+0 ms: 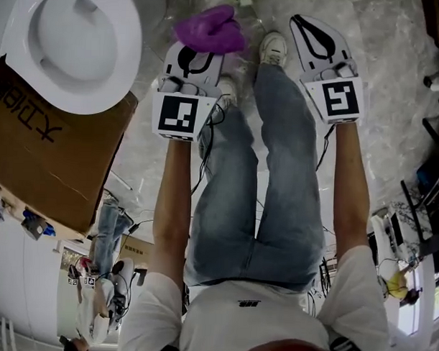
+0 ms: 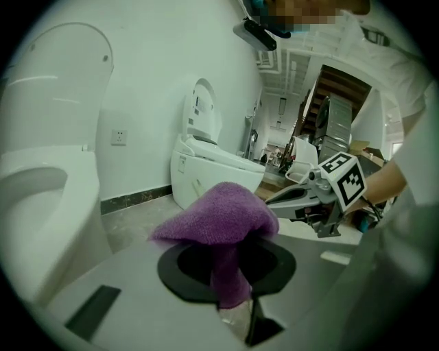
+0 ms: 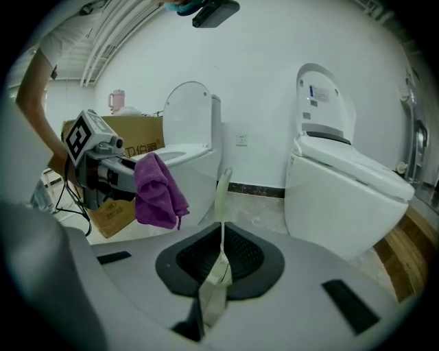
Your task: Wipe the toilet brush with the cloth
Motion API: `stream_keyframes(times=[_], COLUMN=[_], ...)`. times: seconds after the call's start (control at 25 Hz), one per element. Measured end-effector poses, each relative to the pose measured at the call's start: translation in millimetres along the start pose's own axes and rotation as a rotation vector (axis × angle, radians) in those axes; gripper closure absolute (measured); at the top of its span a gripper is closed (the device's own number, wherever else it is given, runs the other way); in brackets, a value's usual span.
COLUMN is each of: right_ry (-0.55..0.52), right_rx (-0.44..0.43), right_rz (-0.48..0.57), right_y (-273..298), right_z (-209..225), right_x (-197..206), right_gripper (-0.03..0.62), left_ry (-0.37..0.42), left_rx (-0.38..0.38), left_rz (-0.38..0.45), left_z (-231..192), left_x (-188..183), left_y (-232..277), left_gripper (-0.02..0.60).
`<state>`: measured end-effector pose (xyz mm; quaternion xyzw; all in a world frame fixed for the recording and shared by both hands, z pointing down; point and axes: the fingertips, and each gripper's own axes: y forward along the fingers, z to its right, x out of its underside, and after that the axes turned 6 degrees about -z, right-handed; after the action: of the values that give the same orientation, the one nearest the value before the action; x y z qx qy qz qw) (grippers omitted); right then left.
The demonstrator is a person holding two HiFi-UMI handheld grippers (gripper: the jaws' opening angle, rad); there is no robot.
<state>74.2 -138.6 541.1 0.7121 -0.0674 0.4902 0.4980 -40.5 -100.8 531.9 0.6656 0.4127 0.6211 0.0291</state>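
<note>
A purple cloth (image 1: 210,30) hangs bunched from my left gripper (image 1: 198,54), which is shut on it. In the left gripper view the cloth (image 2: 219,219) drapes over the jaws and hides the fingertips. From the right gripper view the cloth (image 3: 158,192) dangles off the left gripper (image 3: 127,175) in front of a toilet. My right gripper (image 1: 311,27) is level with the left one, on the other side of the person's legs. Its thin pale fingers (image 3: 221,260) lie pressed together with nothing between them. No toilet brush shows in any view.
A white toilet (image 1: 73,36) stands at the left beside a large cardboard box (image 1: 40,150). A second toilet (image 3: 336,178) stands against the wall at the right. The person's jeans-clad legs (image 1: 277,173) and shoes are between the grippers. The floor is grey marble tile.
</note>
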Motion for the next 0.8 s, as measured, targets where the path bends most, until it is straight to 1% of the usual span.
stream_keyframes(times=[0.2, 0.4, 0.6, 0.8], right_ry=[-0.047, -0.065, -0.108, -0.188], right_rx=[-0.028, -0.049, -0.066, -0.081], right_rz=[0.005, 0.024, 0.033, -0.008], right_y=[39, 78, 114, 143], right_z=[3, 5, 5, 0], right_x=[32, 62, 85, 106], right_gripper=[0.579, 0.572, 0.566, 0.551], left_ry=[0.014, 0.028, 0.075, 0.085], left_rx=[-0.007, -0.003, 0.026, 0.037], left_rz=[0.003, 0.016, 0.011, 0.026], left_z=[-15, -26, -34, -44], left_x=[28, 53, 79, 101], left_y=[34, 65, 92, 111], left_gripper=[0.509, 0.508, 0.505, 0.505])
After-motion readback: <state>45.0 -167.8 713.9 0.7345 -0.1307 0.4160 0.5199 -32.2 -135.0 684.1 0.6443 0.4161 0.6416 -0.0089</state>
